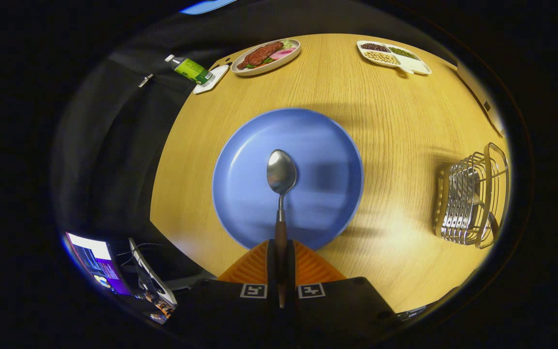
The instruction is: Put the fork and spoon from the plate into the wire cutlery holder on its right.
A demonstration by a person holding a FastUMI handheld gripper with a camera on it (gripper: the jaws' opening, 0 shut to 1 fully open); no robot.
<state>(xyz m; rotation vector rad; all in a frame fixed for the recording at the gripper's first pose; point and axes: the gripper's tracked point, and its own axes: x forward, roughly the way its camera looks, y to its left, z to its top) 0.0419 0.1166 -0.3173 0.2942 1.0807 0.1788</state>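
Observation:
My gripper is shut on the dark handle of a metal spoon. The spoon sticks straight out ahead of the fingers, bowl up, and hangs in the air over a round blue plate on the wooden table. The plate under it looks blurred and bare. The wire cutlery holder stands to the right of the plate, well off to the side of the fingers. Inside its wires there is something metallic, but I cannot make out what it is.
At the table's far side lie a plate of food and a white divided dish of beans. A green bottle lies on a white tray at the far left. The wooden table ends close behind the holder.

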